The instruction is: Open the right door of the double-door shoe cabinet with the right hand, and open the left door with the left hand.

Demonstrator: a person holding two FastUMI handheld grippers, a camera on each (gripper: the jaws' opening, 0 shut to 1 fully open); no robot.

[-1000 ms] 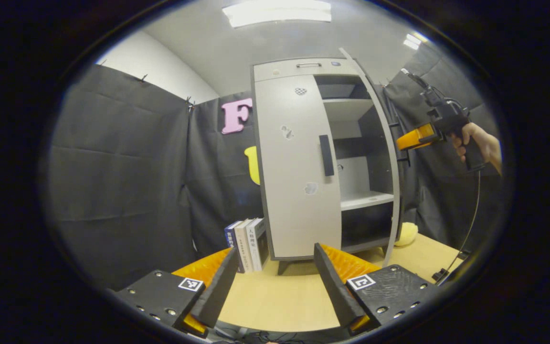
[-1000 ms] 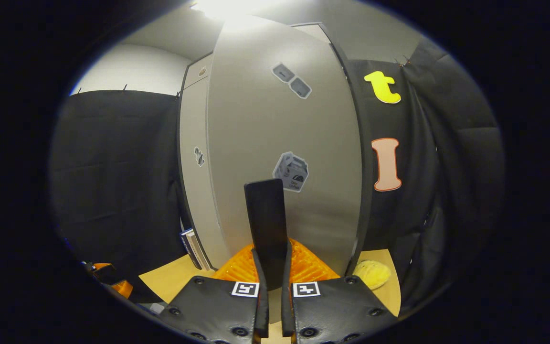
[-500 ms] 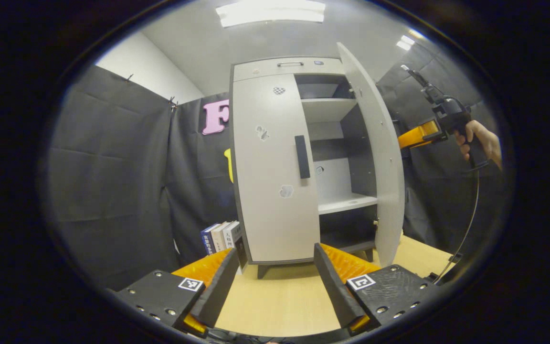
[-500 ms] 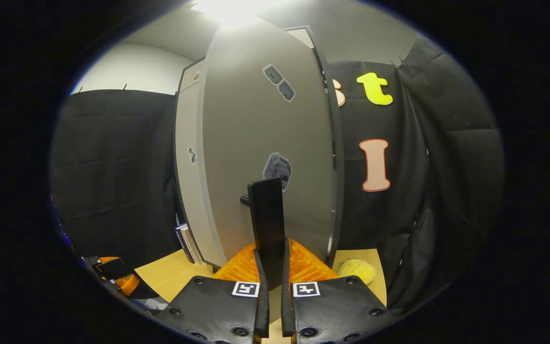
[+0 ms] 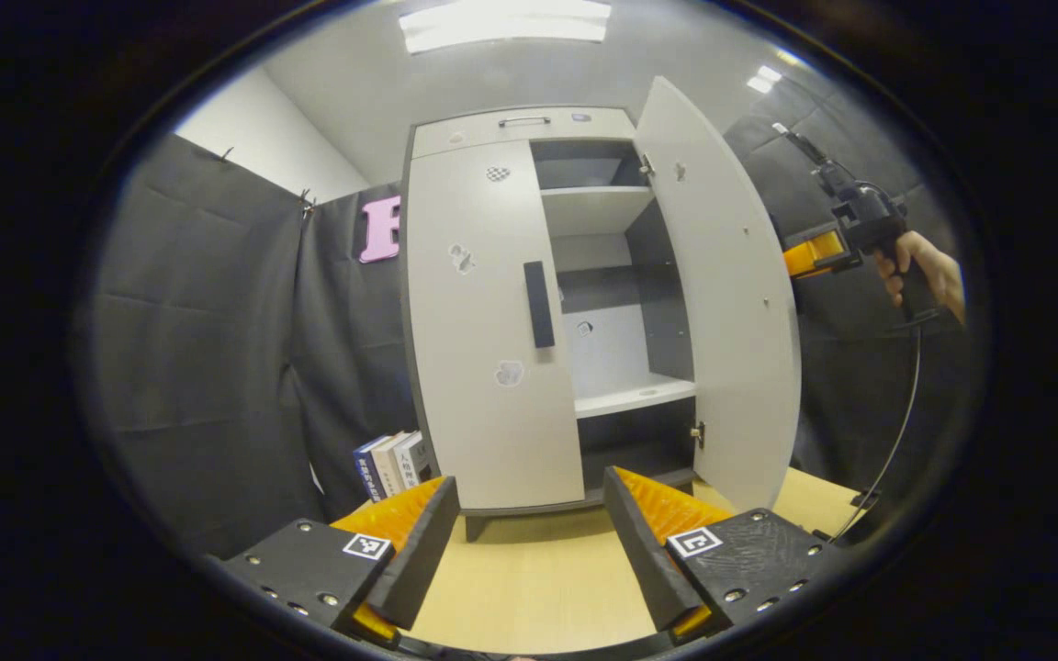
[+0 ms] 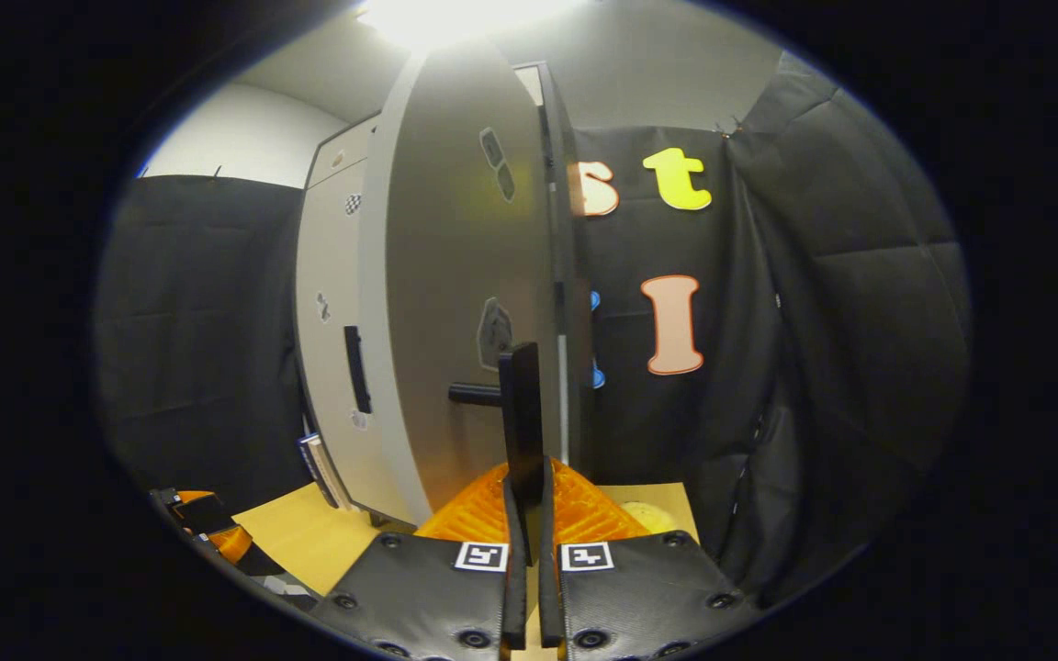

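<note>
- Shoe cabinet (image 5: 492, 303) stands on the tabletop (image 5: 529, 588); its right door (image 5: 722, 303) is swung wide, left door (image 5: 483, 349) shut.
- Right gripper (image 6: 529, 514): fingers clamped on the right door's handle (image 6: 522, 413).
- Left gripper (image 5: 529, 542): fingers spread, empty.
- Book (image 5: 391, 464) spine lettering illegible.

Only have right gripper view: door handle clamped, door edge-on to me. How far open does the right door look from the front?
Observer: In left gripper view the right door stands wide open, with its inner face showing and the shelves exposed.
Operator: Anything on those shelves?
Observer: The ones in sight look bare.
Operator: Other hand?
Observer: The left gripper is open, low over the table and apart from the left door, which is shut. Nothing touches its handle.
</note>
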